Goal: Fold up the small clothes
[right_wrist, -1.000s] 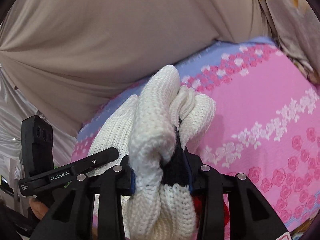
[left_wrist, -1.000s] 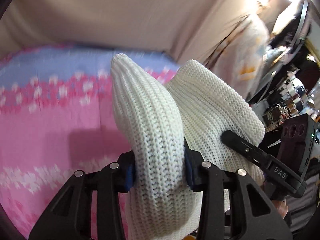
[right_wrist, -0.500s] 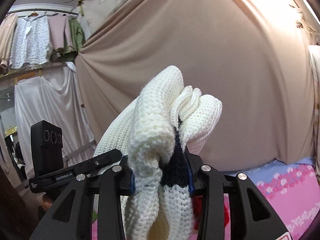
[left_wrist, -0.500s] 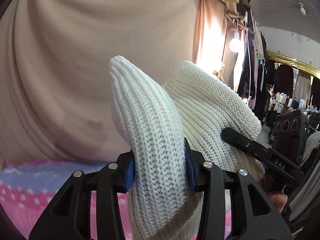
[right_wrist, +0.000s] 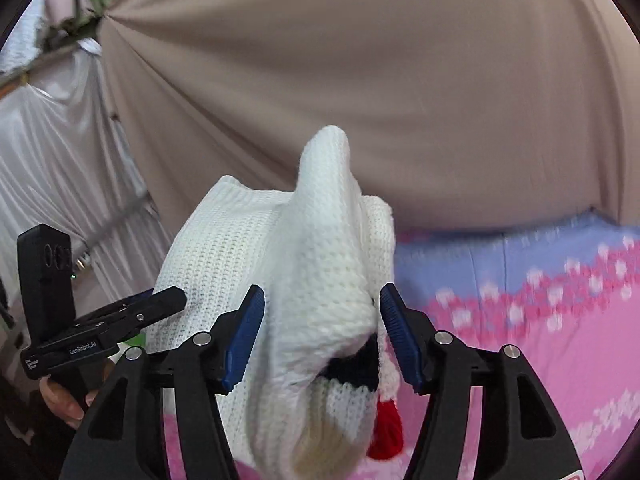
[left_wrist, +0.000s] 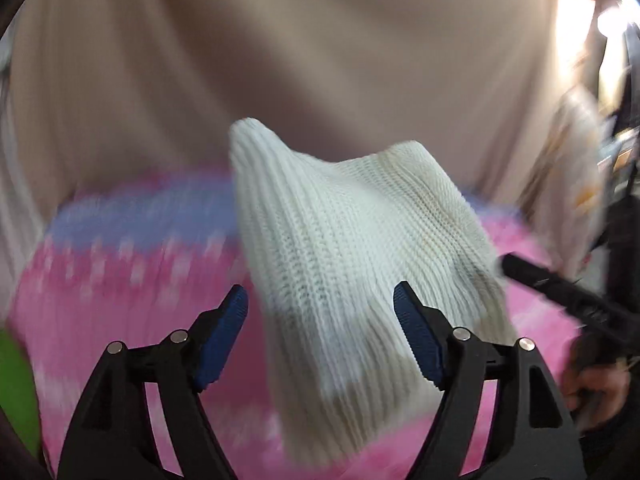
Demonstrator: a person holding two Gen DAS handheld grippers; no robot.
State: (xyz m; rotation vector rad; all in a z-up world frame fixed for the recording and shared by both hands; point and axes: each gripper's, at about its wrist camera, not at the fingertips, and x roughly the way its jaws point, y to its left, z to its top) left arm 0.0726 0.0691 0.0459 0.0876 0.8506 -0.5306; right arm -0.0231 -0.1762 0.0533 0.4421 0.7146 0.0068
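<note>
Releasing: both claws, left (left_wrist: 320, 340) and right (right_wrist: 322, 334), opening off white knit garment (left_wrist: 360, 248) | pads clear, earlier clamped | garment dropping toward 6 o'clock onto pink bedspread (left_wrist: 120, 288) | fold laid.

Pink floral bedspread (right_wrist: 560, 360), beige curtain (right_wrist: 400, 100)

one knit garment (left_wrist: 360, 264), two claws, one bedspread (left_wrist: 120, 280)

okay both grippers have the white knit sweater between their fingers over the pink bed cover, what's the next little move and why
Probably draw both back. The left hand-held gripper and right hand-held gripper are opening, pads clear of the white knit sweater between them, over the pink floral bed cover.
</note>
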